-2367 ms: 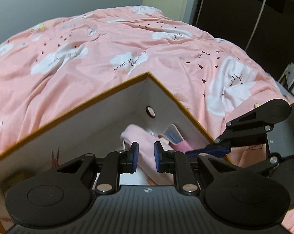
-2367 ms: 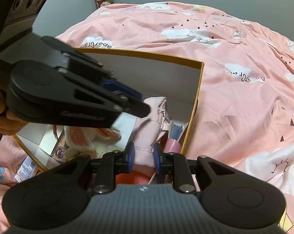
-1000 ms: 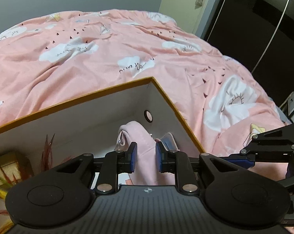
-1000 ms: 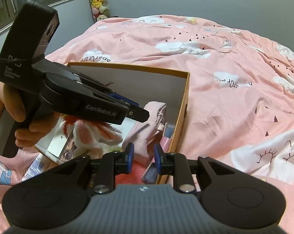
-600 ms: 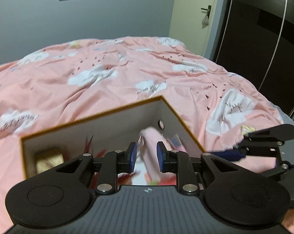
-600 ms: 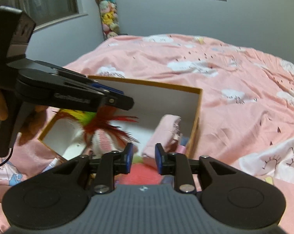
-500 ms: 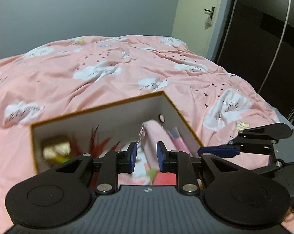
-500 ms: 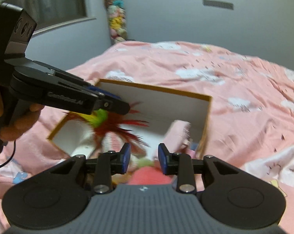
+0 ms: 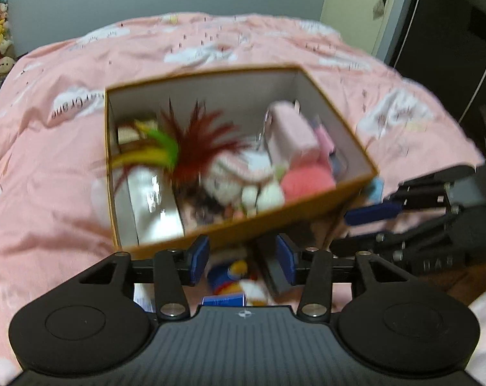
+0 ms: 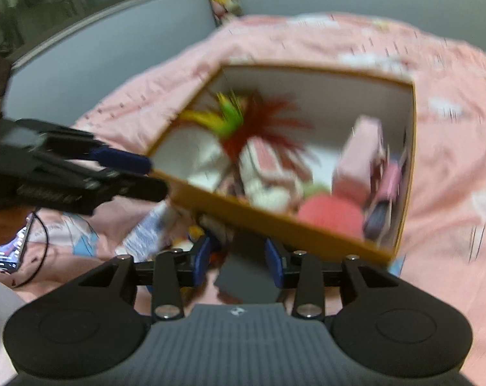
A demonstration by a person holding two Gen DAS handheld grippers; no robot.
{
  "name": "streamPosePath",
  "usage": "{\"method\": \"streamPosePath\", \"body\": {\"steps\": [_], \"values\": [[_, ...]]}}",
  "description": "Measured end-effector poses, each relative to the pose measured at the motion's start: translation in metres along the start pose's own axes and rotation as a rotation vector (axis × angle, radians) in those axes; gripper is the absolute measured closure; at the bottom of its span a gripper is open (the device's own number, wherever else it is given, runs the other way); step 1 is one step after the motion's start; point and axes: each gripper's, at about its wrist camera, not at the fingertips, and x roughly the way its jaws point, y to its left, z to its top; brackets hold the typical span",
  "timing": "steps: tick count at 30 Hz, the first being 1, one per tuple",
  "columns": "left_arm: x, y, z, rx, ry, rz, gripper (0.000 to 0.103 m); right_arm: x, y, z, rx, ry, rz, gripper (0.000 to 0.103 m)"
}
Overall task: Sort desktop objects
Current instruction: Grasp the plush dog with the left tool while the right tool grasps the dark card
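Inside box (image 9: 307,206): feathers (image 9: 204,141), pouch (image 9: 291,132), plush (image 9: 243,177)

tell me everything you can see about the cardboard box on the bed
The box is rectangular, open-topped, apparently cardboard, mustard-orange outside and plain white inside. It sits on the pink cloud-print bedding, seen corner-on and blurred. It is crowded: red, green and yellow feathers, a pink pouch standing against one wall, a white-and-pink plush.

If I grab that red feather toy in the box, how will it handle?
The red feather toy looks light and floppy: thin splayed plumes would likely bend rather than resist. It lies over other things in the box, so it may snag.
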Motion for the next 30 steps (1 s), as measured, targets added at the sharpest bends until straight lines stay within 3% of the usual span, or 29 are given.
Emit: {"method": "streamPosePath", "body": {"steps": [3,10,24,30], "values": [[0.014,-0.006,-0.011,0.031,0.054,0.041,0.043,0.014,-0.008,-0.006,0.048,0.052,-0.025,0.055],[0.040,-0.017,-0.028,0.074,0.183,0.030,0.035,0.044,-0.023,-0.006,0.156,0.118,-0.008,0.051],[0.073,-0.012,-0.036,0.057,0.299,0.060,0.032,0.086,-0.049,-0.010,0.275,0.206,0.032,0.049],[0.084,-0.011,-0.037,0.045,0.318,0.074,0.027,0.101,-0.060,-0.012,0.331,0.214,0.105,0.043]]}}
